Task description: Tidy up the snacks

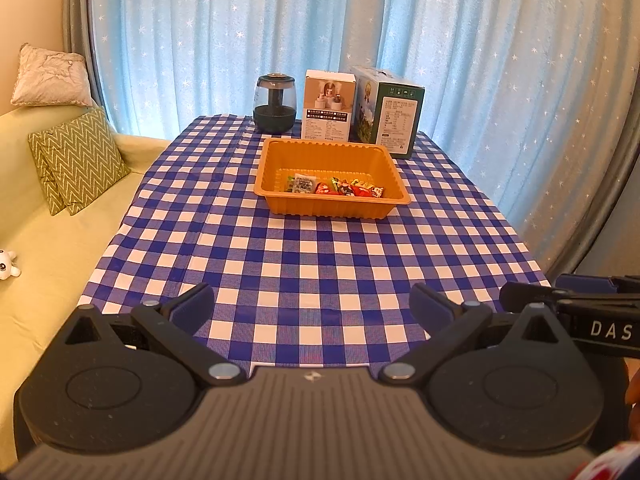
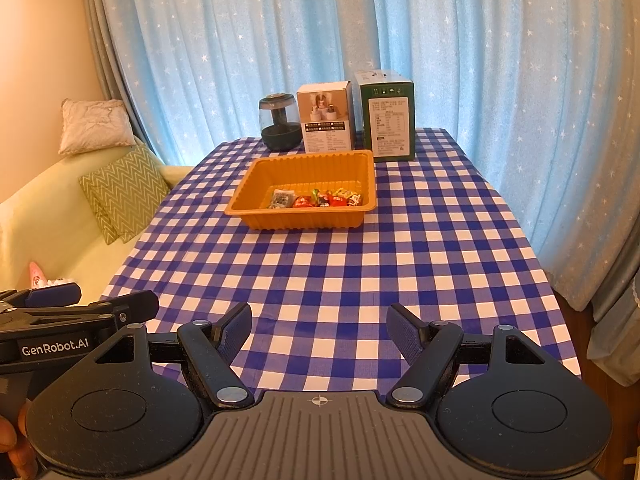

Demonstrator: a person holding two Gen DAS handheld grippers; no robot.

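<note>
Lettering "GenRobot.AI" marks left gripper (image 2: pixel 60 304); "DAS" right gripper (image 1: pixel 560 300).

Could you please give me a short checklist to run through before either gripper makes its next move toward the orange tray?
1. Left gripper empty, jaws apart: ok.
2. Right gripper empty, jaws apart: ok.
3. Snack packets all inside the orange tray, none loose on the checked tablecloth: ok, as far as both views show.
4. Path over the cloth from the grippers to the tray free of objects: ok.
5. White box, green box and dark jar stand upright behind the tray: ok.
6. Whether the packets inside are sorted by kind: cannot tell, too small and overlapping.
</note>
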